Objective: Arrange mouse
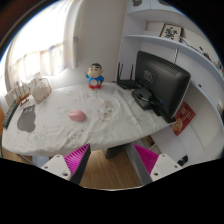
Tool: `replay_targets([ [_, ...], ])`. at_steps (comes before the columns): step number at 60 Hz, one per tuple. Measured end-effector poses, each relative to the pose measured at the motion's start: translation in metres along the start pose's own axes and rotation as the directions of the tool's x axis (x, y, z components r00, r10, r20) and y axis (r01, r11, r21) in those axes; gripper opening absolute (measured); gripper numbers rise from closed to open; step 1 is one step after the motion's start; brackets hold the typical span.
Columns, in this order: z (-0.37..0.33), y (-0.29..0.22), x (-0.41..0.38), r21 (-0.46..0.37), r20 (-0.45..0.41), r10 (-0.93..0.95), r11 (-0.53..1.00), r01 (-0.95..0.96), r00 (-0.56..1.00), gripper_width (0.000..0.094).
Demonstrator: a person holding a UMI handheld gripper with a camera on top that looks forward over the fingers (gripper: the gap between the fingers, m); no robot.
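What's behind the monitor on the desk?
Behind the monitor stands a black router with antennas, then wall shelves. The monitor hides anything directly behind it.

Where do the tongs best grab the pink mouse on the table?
Probably across the pink mouse's two long flanks, coming down from above. It lies flat and low on the white table, clear of the figurine and monitor. The open tongs are well short of it; its exact heading is too small to tell.
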State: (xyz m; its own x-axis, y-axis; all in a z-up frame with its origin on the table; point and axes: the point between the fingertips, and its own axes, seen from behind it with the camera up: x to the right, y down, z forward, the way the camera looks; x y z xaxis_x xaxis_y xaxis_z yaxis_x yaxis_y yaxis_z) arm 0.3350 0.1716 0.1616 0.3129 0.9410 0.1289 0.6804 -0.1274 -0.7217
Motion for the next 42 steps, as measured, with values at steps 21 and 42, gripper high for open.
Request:
replay_targets([
  [21, 0.059, -0.032, -0.117, 0.096, 0.201, -0.159, 0.985, 0.142, 0.967, 0.0860],
  [42, 0.187, -0.041, -0.164, 0.150, 0.220, -0.171, 0.979, 0.140, 0.960, 0.0855],
])
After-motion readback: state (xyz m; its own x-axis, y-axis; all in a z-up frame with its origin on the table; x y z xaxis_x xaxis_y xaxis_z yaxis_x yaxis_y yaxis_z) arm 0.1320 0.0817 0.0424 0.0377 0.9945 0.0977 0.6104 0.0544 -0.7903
